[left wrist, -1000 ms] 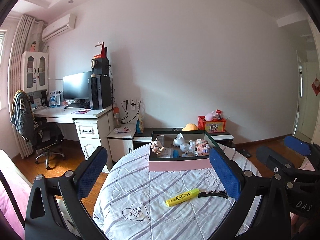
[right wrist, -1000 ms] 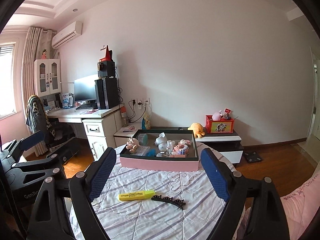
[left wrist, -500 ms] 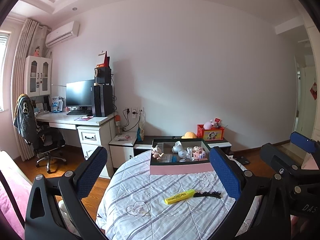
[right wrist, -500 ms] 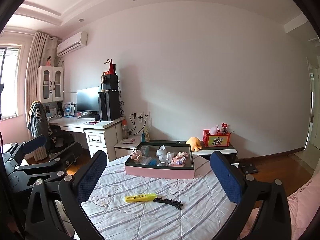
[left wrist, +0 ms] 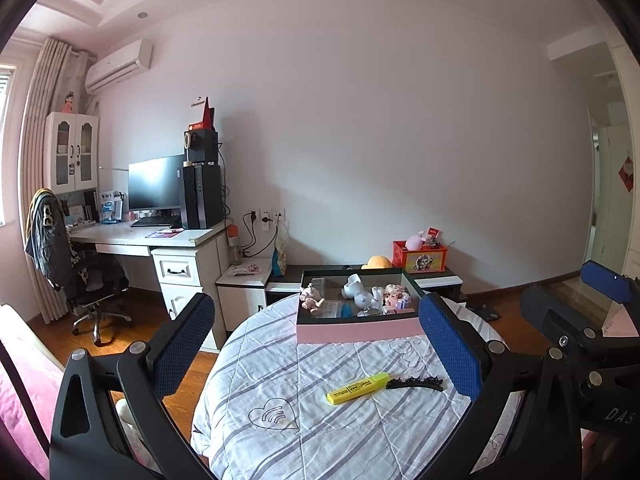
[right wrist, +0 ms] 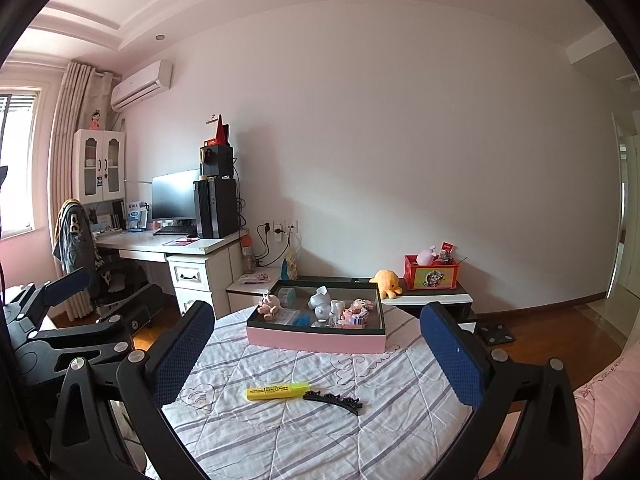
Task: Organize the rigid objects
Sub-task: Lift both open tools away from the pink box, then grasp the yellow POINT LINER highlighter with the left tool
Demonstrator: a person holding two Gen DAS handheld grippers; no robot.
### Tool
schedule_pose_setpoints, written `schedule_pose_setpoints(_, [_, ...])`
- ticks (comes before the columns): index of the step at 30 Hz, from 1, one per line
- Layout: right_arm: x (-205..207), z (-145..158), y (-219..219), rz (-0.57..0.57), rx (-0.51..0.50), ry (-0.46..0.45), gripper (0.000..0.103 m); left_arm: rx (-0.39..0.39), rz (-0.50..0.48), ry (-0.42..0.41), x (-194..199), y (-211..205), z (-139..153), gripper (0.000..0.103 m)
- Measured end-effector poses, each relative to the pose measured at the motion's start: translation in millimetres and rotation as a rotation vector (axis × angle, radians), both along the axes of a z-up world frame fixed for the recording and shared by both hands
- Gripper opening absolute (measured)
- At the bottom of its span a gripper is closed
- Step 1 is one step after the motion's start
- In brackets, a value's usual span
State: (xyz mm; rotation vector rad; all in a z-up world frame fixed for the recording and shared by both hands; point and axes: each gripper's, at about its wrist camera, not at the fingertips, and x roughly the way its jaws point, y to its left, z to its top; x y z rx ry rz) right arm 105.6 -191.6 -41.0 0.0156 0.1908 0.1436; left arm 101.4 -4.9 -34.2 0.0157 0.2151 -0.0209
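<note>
A bedroom with pale walls and a wooden floor holds a round table [right wrist: 280,432] under a white quilted cloth with grey stripes; behind it a white desk [right wrist: 168,246] carries a monitor and a black tower, and a low cabinet against the wall bears an orange plush [right wrist: 386,280] and a red box [right wrist: 430,276]; at the table's far edge sits a pink-sided tray [right wrist: 316,342] with a dark rim, filled with small figurines and trinkets; nearer the middle of the table lies a yellow highlighter [right wrist: 278,391], and just beside its capped end, touching or nearly so, a black hair clip [right wrist: 334,401]; both lie flat on the cloth, apart from the tray; the left gripper [left wrist: 316,360] hovers over the near edge with its blue-padded fingers [left wrist: 184,344] spread wide and nothing between them; the right gripper [right wrist: 320,360] has just been opening and now stands at its widest, its fingers [right wrist: 452,360] likewise empty; each gripper shows at the margin of the other's view.
</note>
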Motion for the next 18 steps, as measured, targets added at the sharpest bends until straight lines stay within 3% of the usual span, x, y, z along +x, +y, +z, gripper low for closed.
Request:
schedule_pose_setpoints(9, [34,-24,-14,-0.022,0.017,0.079,0.103,0.036,-0.053,0.115,44,-13,-29,0.103])
schedule_pose_setpoints(18, [85,-57,-40,-0.061,0.039,0.175,0.103,0.11,-0.099,0.263,102,-29,-80,0.103])
